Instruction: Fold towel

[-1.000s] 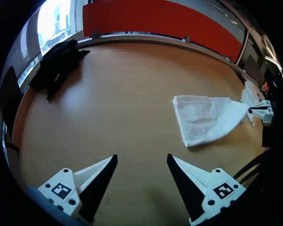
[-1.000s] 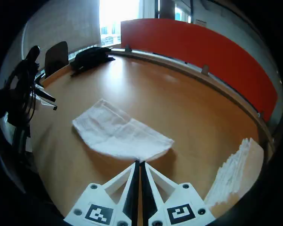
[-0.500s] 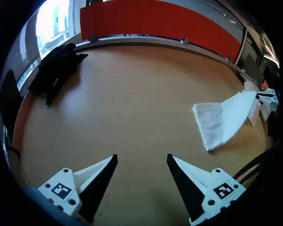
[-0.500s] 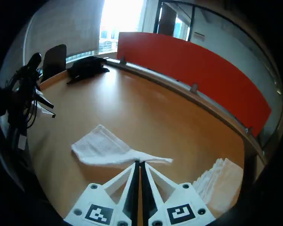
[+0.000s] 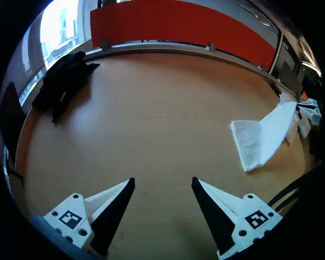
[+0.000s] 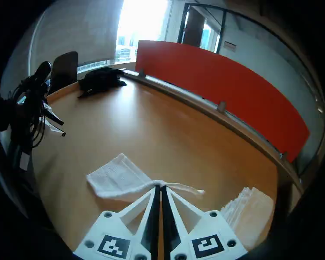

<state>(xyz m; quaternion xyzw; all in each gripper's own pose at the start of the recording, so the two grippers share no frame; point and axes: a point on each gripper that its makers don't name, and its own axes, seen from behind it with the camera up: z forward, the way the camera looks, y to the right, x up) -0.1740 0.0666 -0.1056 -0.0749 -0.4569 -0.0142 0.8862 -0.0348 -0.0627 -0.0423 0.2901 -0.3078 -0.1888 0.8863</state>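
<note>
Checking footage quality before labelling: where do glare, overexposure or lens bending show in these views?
Left gripper view: window blown out upper left, pale sheen on the table below it, red panel bowed by the fisheye. Right gripper view: window overexposed too, towel crisp, left edge dark.

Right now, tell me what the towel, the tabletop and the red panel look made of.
The towel: likely white cotton terry, matte; nubbly surface, limp drape. The tabletop: wood-look laminate or veneer, unclear which; smooth, faint grain, soft glare. The red panel: even matte red, perhaps fabric or painted board; too far to tell.
</note>
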